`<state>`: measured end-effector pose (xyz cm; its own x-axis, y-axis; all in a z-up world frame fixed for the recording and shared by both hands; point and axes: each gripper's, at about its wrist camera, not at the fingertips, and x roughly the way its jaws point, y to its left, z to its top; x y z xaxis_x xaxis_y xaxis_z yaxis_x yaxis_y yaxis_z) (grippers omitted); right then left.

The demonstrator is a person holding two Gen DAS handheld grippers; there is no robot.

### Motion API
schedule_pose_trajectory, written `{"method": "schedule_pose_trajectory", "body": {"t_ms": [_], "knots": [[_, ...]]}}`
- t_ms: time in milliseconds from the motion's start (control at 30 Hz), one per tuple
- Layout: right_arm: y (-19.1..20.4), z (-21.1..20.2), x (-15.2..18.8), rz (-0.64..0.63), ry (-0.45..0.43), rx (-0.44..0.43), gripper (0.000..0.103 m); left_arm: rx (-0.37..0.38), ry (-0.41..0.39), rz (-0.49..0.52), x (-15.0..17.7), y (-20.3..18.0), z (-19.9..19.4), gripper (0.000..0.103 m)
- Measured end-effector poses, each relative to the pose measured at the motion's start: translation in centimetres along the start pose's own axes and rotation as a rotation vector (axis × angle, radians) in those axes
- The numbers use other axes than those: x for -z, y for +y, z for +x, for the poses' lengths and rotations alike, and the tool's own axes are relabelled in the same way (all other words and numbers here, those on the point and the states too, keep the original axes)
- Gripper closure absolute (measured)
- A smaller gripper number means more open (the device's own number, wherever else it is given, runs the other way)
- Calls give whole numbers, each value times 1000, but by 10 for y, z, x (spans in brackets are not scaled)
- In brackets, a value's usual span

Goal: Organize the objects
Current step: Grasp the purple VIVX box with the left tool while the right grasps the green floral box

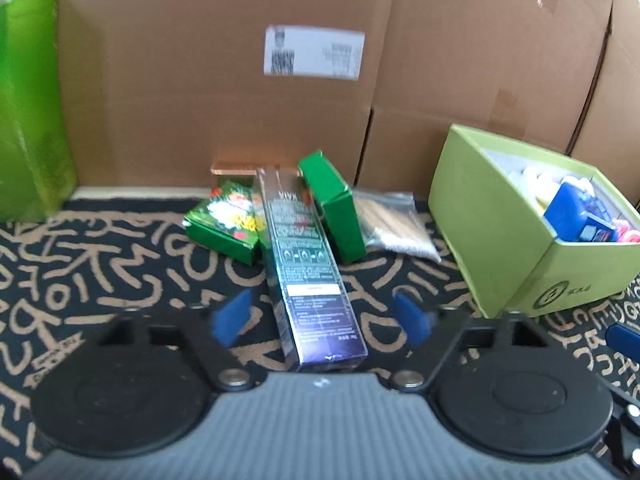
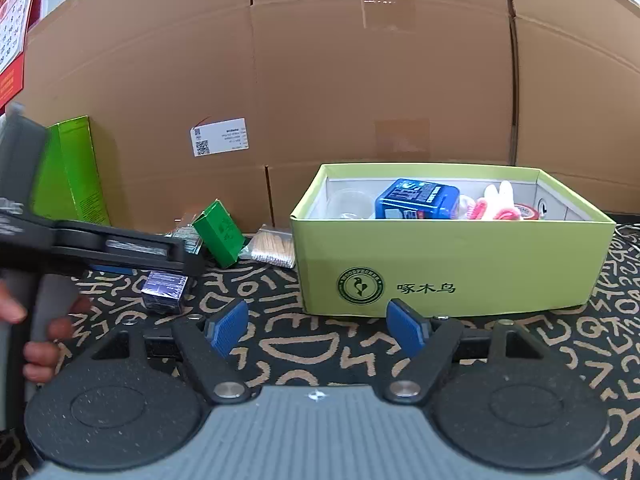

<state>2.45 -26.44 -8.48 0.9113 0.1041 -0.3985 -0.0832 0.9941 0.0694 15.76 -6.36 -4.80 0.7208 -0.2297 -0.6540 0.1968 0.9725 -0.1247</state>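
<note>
- The dark carton [image 1: 310,280] lies flat on the patterned worktop [image 1: 100,272], its long axis running straight away from the left gripper [image 1: 322,316], far end propped on the green boxes [image 1: 224,220].
- Its near end sits right between the left fingers [image 1: 232,316]. They stand partly apart, a clear gap showing on each side, so nothing is gripped yet.
- The approach is lined up along the carton, so the fingers would close across its narrow width. That looks like a tidy grasp.
- The right gripper [image 2: 318,330] hangs wide and empty before the lime bin [image 2: 452,256], with the carton off to its left and farther away.
- So the left hand is clearly nearer. The bin, likely the destination, sits to the carton's right.
</note>
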Motion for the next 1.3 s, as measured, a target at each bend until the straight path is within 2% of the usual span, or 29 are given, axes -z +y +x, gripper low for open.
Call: {"method": "schedule_pose_trajectory", "body": {"t_ms": [33,100,233,400,500,633,700,767,800,967,1000,1033,1067,1100,1300], "knots": [[1,3,-1,1,6,-6,24,5,21,4,0,2,3,55],[4,3,-1,-2,13,-22,28,39,34,-18,0,10,0,59],[16,12,-4,-22,42,-79,48,65,38,5,8,26,-26,61],[42,30,-14,-91,39,-140,54,52,44,1,29,48,-66,61],[62,50,-23,-141,34,-165,54,40,42,15,43,62,-84,61],[80,84,-33,-200,47,-149,54,6,20,9,50,73,-99,59],[88,101,-36,-230,51,-114,51,-13,0,7,49,75,-101,47],[94,117,-37,-257,45,-65,35,-17,-14,15,48,75,-101,44],[95,125,-39,-267,52,-40,33,-14,-15,18,47,75,-101,44],[103,163,-41,-325,111,65,34,-3,-17,31,43,74,-91,43],[101,168,-42,-320,131,69,34,-2,-13,38,42,73,-89,46],[98,169,-43,-302,140,52,38,4,-7,48,42,72,-87,49],[95,167,-44,-281,139,37,38,17,-3,55,42,72,-86,59],[92,162,-45,-263,134,28,38,27,8,56,42,71,-85,64],[89,102,-31,-288,120,-92,38,57,29,83,52,69,-92,64]]}}
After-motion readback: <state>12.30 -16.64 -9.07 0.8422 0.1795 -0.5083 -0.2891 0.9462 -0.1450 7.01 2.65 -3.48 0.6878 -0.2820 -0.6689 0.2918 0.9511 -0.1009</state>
